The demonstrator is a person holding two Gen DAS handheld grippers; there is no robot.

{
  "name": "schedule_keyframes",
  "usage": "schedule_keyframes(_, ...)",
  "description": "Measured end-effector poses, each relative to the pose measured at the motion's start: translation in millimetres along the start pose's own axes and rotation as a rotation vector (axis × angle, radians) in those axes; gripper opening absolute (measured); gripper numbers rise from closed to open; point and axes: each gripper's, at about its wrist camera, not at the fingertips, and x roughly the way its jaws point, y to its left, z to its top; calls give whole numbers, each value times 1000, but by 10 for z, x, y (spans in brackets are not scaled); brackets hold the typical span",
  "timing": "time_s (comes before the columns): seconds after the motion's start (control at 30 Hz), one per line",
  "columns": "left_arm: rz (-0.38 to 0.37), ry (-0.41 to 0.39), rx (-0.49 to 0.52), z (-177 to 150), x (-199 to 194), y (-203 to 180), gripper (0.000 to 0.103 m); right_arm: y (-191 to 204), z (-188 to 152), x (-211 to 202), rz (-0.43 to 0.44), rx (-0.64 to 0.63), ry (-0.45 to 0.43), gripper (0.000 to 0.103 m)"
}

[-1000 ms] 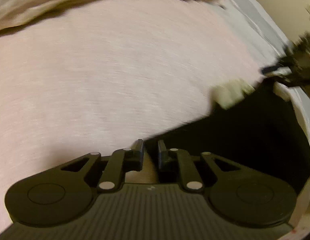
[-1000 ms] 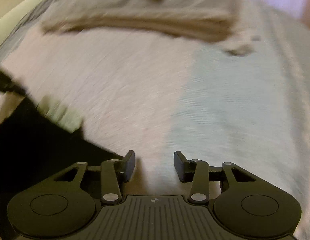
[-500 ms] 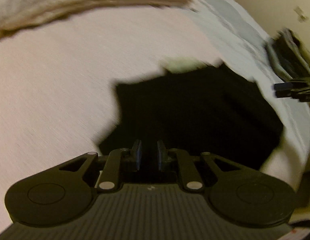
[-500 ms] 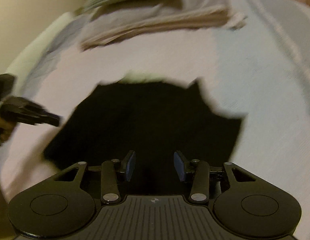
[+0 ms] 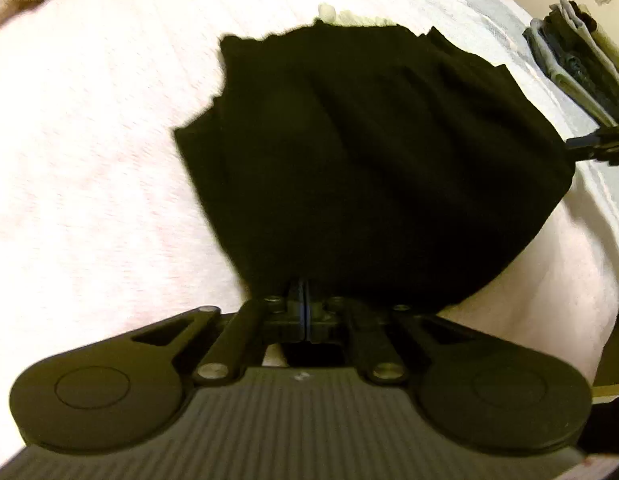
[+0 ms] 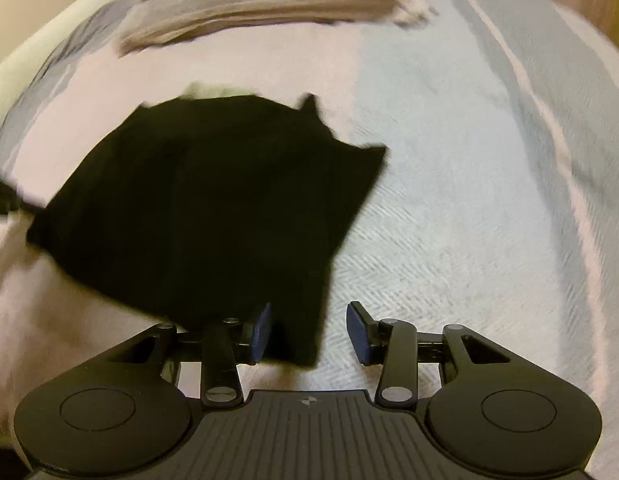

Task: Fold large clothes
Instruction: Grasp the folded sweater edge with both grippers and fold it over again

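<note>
The left gripper has its fingers pressed together on the near edge of the black garment, which spreads ahead of them over the pink bedspread. The right gripper is opening – its fingers stand apart, one corner of the black garment lying between them, nearer the left-hand finger, the pads not pressing on it. Beyond both pairs of fingers lies a beige folded cloth – and a stack of folded clothes sits far right
</note>
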Motion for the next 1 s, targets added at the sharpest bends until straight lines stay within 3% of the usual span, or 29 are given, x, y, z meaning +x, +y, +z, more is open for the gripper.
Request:
schedule_keyframes(0.1, 52, -17, 113, -25, -249, -174, 8, 424, -106, -61, -39, -261, 9, 48)
schedule_keyframes(0.17, 88, -48, 219, -73, -388, -364, 19, 676, -201, -2, -83, -420, 23, 49)
schedule_keyframes(0.23, 113, -60, 379, -165, -435, -633, 26, 883, -329, 104, -143, -581, 25, 51)
schedule_keyframes(0.33, 176, -75, 689, -376, -323, -1019, 47, 1084, -516, 292, -201, -765, 34, 51)
schedule_keyframes(0.43, 232, -69, 901, -562, -24, -1196, 48, 1259, -687, 514, -259, -940, 21, 51)
schedule_keyframes(0.5, 296, -61, 981, -637, 173, -1208, 47, 1313, -783, 716, -325, -1046, 25, 50)
schedule_keyframes(0.53, 316, -55, 998, -650, 251, -1189, 44, 1326, -832, 797, -358, -1093, 38, 45)
schedule_keyframes(0.57, 341, -56, 1011, -659, 308, -1168, 39, 1312, -857, 827, -358, -1101, 40, 21)
schedule_keyframes(0.67, 362, -51, 1008, -672, 327, -1090, 19, 978, -897, 813, -415, -999, 63, 6)
schedule_keyframes(0.77, 355, -52, 986, -705, 219, -985, 15, 779, -928, 757, -410, -936, 86, 5)
schedule_keyframes(0.93, 345, -30, 931, -689, 119, -956, 14, 852, -807, 602, -391, -885, 78, 6)
schedule_keyframes(1.0, 351, -20, 899, -642, 39, -936, 14, 844, -759, 529, -383, -849, 94, 13)
